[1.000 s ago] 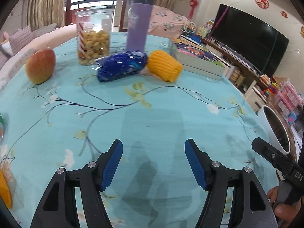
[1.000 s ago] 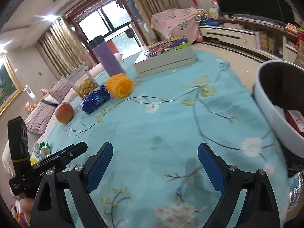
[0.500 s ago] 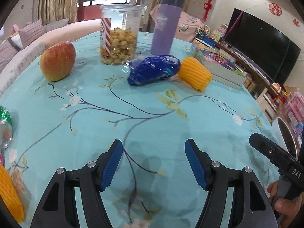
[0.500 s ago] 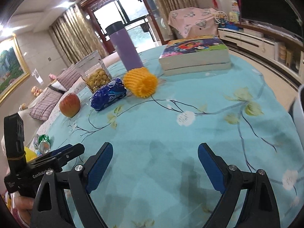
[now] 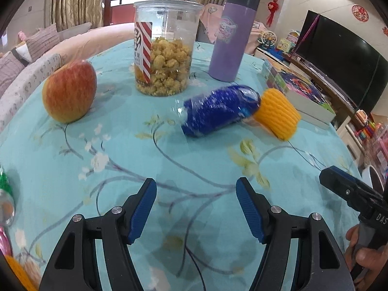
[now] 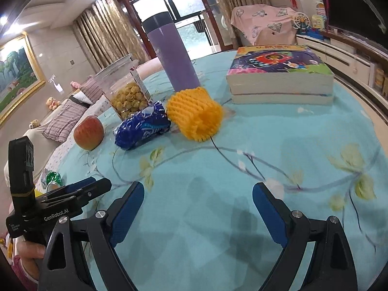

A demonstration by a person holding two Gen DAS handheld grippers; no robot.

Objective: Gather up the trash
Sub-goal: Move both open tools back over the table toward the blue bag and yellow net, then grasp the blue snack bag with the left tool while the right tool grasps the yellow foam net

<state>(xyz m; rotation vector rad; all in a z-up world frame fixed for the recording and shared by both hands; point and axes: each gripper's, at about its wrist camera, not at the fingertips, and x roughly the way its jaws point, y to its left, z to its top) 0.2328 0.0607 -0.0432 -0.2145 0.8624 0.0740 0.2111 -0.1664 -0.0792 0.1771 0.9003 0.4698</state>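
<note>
Blue wrapper [image 5: 218, 111]: lies on its side mid-table, touching the yellow foam net [image 5: 277, 114]; long axis runs from the apple [image 5: 69, 92] side toward the net.
My left gripper [image 5: 196, 208]: fingers apart, empty.
My right gripper [image 6: 197, 214]: fingers wide, empty.

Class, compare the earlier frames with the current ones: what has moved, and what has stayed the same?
Both grippers advanced across the table toward the blue wrapper and yellow foam net, which now look larger. The left gripper and right gripper remain open and empty; the objects haven't shifted.
</note>
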